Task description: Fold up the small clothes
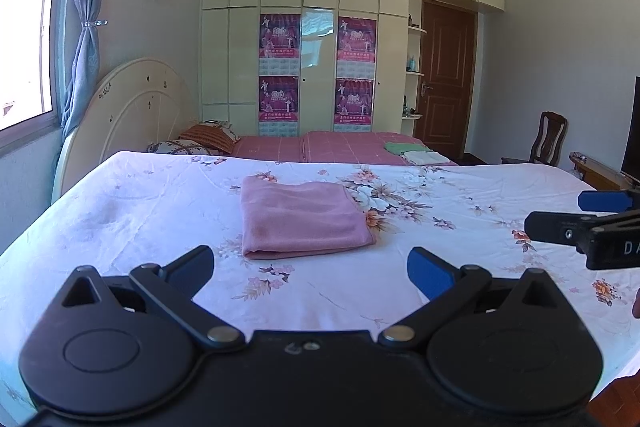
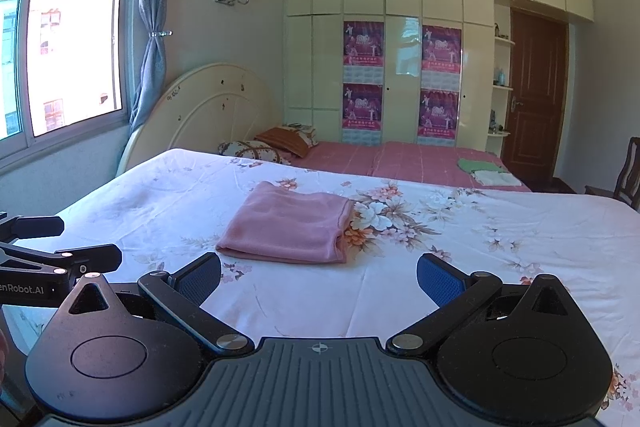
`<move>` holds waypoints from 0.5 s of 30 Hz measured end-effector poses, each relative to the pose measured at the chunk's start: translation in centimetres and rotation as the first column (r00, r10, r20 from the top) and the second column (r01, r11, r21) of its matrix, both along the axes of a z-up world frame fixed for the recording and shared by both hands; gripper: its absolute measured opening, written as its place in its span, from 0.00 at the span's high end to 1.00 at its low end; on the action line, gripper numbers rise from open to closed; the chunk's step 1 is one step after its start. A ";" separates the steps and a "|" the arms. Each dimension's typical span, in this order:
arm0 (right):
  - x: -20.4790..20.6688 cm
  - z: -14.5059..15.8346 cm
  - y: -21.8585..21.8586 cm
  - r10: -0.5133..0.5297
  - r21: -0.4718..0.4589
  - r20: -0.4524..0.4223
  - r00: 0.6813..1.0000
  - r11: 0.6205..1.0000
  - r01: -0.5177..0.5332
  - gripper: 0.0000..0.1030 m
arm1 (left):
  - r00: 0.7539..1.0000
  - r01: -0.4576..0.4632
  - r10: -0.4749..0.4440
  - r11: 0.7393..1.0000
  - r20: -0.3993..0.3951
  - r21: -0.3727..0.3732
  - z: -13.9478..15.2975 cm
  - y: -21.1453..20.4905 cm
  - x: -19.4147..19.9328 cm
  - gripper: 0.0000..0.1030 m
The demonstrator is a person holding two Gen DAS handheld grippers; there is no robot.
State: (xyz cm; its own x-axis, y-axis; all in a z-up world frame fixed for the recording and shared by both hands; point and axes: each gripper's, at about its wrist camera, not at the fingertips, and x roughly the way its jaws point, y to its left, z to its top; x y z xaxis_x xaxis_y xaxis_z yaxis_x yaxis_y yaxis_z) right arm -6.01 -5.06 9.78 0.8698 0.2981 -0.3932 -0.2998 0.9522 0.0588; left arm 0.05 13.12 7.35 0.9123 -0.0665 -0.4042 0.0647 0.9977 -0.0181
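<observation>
- Left wrist view: the left gripper (image 1: pixel 311 273) hovers over the near part of the bed (image 1: pixel 120 211), jaws spread wide and holding nothing.
- The pink cloth (image 1: pixel 300 221) lies folded into a flat rectangle on the flowered sheet (image 1: pixel 440 203), ahead of the jaws and apart from them. It appears already folded, so the empty, pulled-back jaws fit a finished fold.
- The right gripper (image 1: pixel 560 215) enters from the right edge, well apart from the cloth.
- Right wrist view: the right gripper (image 2: pixel 319 277) is also held back from the pink cloth (image 2: pixel 288 223), jaws spread and empty.
- The left gripper (image 2: pixel 86 241) shows at the left edge, clear of the cloth.
- A small stack of folded clothes (image 2: pixel 486 171) rests on the far pink blanket (image 2: pixel 400 159), probably the place for finished items.
</observation>
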 end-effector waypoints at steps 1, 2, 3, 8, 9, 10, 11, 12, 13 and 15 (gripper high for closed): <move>0.0 0.0 0.0 0.000 0.001 -0.001 1.000 1.000 0.000 0.00 | 1.000 0.002 -0.002 1.000 -0.003 -0.003 0.0 0.0 0.1 0.01; 0.0 0.0 0.0 0.000 0.001 -0.001 1.000 1.000 0.000 0.00 | 1.000 0.002 -0.002 1.000 -0.005 -0.007 0.0 0.0 0.1 0.01; 0.0 0.0 0.0 -0.001 0.001 -0.002 1.000 1.000 0.001 0.00 | 1.000 0.001 -0.001 1.000 -0.006 -0.010 0.0 0.0 0.2 0.01; 0.2 0.0 0.0 0.000 -0.001 -0.004 1.000 1.000 0.000 0.00 | 1.000 -0.005 0.005 1.000 -0.008 -0.009 -0.1 0.2 0.3 0.01; 0.1 0.0 0.0 0.001 -0.002 -0.004 1.000 1.000 -0.001 0.00 | 1.000 -0.009 0.009 1.000 -0.005 -0.005 0.0 0.0 0.3 0.01; 0.2 0.0 0.1 0.002 -0.003 -0.003 1.000 1.000 -0.002 0.00 | 1.000 -0.008 0.008 1.000 -0.002 -0.003 0.0 0.0 0.3 0.01; 0.2 0.0 0.1 0.002 -0.005 -0.003 1.000 1.000 -0.002 0.00 | 1.000 -0.005 0.005 1.000 -0.001 -0.002 0.0 0.0 0.3 0.01; 0.2 0.0 0.2 0.002 -0.006 -0.003 1.000 1.000 -0.002 0.00 | 1.000 -0.003 0.003 1.000 -0.002 -0.002 0.1 -0.1 0.4 0.01; 0.3 0.0 0.2 0.003 -0.006 -0.003 1.000 1.000 -0.003 0.00 | 1.000 -0.003 0.003 1.000 -0.001 0.000 0.1 -0.1 0.4 0.01; 0.4 -0.1 0.3 0.003 -0.009 -0.001 1.000 1.000 -0.003 0.00 | 1.000 -0.004 0.004 1.000 -0.002 -0.003 0.1 -0.1 0.4 0.01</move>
